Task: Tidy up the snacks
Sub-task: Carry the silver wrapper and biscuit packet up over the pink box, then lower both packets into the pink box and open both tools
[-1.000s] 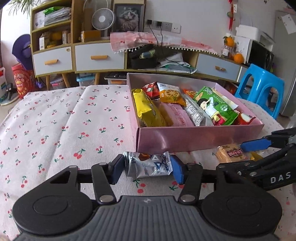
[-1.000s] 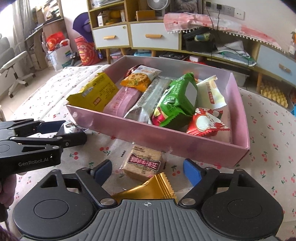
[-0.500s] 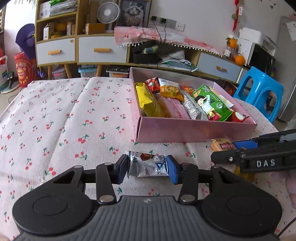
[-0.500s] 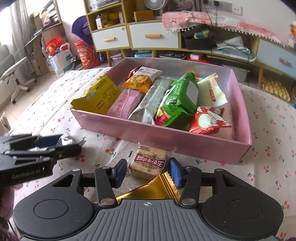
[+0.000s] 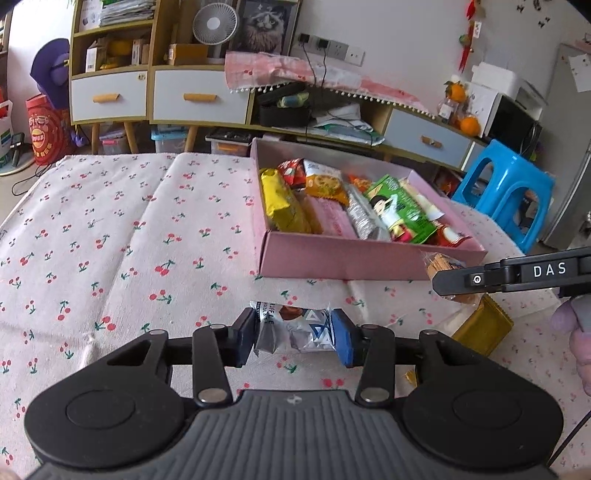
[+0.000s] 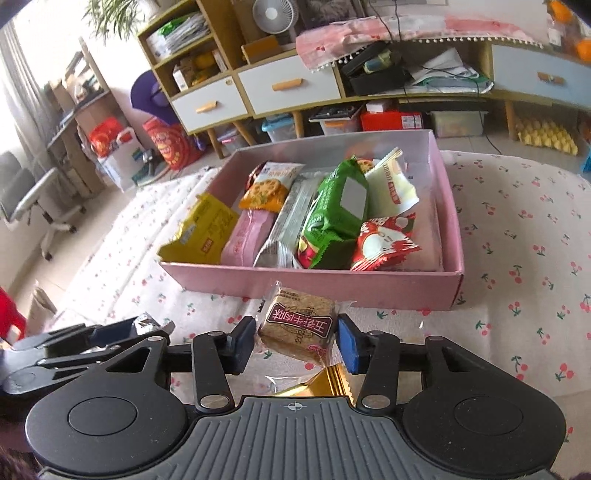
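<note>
Ahead of me a wooden sideboard with pale drawers lines the white wall; a blue plastic stool stands right, a grey office chair near the bright window.

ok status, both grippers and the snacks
Left gripper shut on silver chocolate packet. Right gripper shut on brown biscuit packet. Pink box just ahead, nearly full. Gold packet on the cloth below, not in the way.

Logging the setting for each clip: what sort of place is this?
Probably a lived-in home room: a sideboard with drawers, a desk fan on it, and a blue plastic stool beside a table under a cherry-print cloth.
</note>
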`<action>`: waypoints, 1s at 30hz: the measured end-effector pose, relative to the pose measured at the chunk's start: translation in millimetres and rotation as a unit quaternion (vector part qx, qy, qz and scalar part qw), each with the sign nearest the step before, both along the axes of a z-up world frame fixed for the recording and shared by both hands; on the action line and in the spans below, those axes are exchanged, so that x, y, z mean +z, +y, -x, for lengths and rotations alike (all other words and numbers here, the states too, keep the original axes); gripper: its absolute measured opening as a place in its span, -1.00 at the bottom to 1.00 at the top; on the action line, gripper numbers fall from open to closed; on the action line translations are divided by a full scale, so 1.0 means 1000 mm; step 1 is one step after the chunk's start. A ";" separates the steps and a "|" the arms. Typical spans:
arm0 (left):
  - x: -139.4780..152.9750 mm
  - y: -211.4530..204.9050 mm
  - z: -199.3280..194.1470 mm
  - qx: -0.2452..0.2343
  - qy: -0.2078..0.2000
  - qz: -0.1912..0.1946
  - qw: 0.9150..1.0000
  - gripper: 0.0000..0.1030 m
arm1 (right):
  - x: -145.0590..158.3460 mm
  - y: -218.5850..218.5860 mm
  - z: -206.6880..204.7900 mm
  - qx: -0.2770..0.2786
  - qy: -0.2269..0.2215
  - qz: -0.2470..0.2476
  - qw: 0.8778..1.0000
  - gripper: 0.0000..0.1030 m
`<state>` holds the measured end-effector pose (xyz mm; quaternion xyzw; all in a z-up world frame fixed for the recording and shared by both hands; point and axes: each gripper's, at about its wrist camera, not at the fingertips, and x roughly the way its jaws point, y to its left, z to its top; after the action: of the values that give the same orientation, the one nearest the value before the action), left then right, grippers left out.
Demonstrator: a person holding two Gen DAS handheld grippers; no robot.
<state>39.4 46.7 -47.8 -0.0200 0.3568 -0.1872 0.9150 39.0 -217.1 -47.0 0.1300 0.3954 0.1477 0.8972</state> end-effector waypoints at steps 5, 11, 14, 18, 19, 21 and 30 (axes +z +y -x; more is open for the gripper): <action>0.009 -0.004 0.003 -0.008 -0.009 0.011 1.000 -0.22 | 0.011 -0.012 0.003 -0.012 -0.008 -0.024 1.000 -0.11; 0.017 -0.012 0.001 -0.014 -0.025 0.011 1.000 -0.22 | 0.020 -0.029 -0.004 -0.043 -0.015 -0.060 0.997 -0.11; 0.020 -0.017 -0.007 -0.016 -0.034 0.009 0.999 -0.22 | 0.021 -0.033 -0.010 -0.060 -0.015 -0.065 0.996 -0.11; 0.021 -0.028 -0.024 -0.017 -0.043 0.009 0.999 -0.22 | 0.025 -0.040 -0.016 -0.083 -0.021 -0.071 0.994 -0.10; 0.021 -0.030 -0.027 -0.018 -0.043 0.010 0.999 -0.22 | 0.025 -0.043 -0.019 -0.089 -0.022 -0.071 0.993 -0.10; 0.021 -0.037 -0.036 -0.022 -0.046 0.009 0.999 -0.21 | 0.024 -0.049 -0.024 -0.103 -0.023 -0.066 0.992 -0.10; 0.011 -0.059 -0.059 -0.022 -0.052 -0.007 0.998 -0.21 | 0.009 -0.080 -0.057 -0.150 -0.011 -0.113 0.982 -0.10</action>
<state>98.8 -12.1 -37.2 0.0039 0.3104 -0.2057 0.9281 95.7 -296.8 -37.7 0.2867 0.3427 0.0560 0.8929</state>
